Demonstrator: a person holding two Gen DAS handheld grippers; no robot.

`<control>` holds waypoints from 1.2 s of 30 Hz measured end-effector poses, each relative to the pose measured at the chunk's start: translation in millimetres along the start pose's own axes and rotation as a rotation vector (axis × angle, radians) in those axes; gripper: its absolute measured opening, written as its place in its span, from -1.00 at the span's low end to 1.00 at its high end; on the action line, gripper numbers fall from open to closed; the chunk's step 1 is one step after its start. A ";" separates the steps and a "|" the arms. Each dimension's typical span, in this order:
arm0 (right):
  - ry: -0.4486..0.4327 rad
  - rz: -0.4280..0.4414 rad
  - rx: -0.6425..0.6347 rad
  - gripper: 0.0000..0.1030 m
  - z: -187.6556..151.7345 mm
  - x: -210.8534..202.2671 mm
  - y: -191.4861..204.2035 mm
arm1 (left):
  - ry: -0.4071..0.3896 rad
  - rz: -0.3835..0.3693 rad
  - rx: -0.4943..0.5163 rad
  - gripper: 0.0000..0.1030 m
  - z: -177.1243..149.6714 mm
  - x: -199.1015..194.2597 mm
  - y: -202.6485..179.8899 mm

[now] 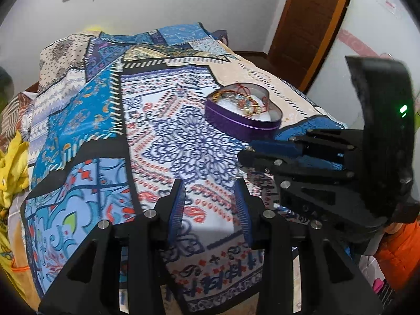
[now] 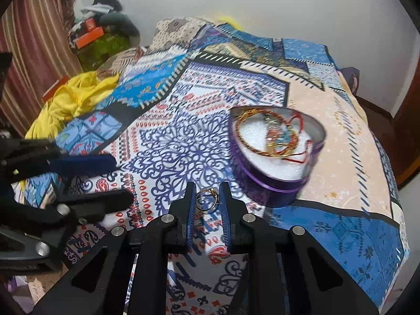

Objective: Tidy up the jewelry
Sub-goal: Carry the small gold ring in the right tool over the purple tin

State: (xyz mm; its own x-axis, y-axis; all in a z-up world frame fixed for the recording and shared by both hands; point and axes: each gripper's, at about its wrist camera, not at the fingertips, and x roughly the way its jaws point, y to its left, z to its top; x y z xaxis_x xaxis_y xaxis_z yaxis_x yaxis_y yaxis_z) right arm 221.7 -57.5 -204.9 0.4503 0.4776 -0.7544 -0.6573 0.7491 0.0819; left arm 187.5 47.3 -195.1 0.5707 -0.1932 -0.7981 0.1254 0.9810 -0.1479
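Note:
A purple heart-shaped tin (image 1: 237,124) (image 2: 265,186) with white lining sits on the patterned bedspread and holds several bangles and red thread bracelets (image 2: 273,134). My right gripper (image 2: 208,199) is shut on a small gold ring (image 2: 207,200), held between its blue pads just left of and in front of the tin. My left gripper (image 1: 210,197) is open and empty over the bedspread, in front of the tin. The right gripper shows in the left wrist view (image 1: 252,155); the left gripper shows in the right wrist view (image 2: 115,181).
The patterned bedspread (image 1: 162,136) covers the bed. Yellow cloth (image 2: 76,97) lies at its left edge. Boxes and clutter (image 2: 97,36) stand in the far left corner by a striped curtain. A wooden door (image 1: 307,26) is at the right.

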 end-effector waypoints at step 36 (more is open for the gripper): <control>0.078 0.030 -0.050 -0.52 -0.7 16.2 9.5 | -0.075 0.050 -0.004 -0.84 15.4 -15.2 9.8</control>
State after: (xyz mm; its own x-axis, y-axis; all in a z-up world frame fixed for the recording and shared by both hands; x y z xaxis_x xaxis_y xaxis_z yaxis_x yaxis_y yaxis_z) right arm 222.3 -43.0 -216.8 0.3826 0.4605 -0.8010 -0.7001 0.7102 0.0739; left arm 192.5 59.6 -175.4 0.6356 -0.1449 -0.7583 0.0919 0.9894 -0.1120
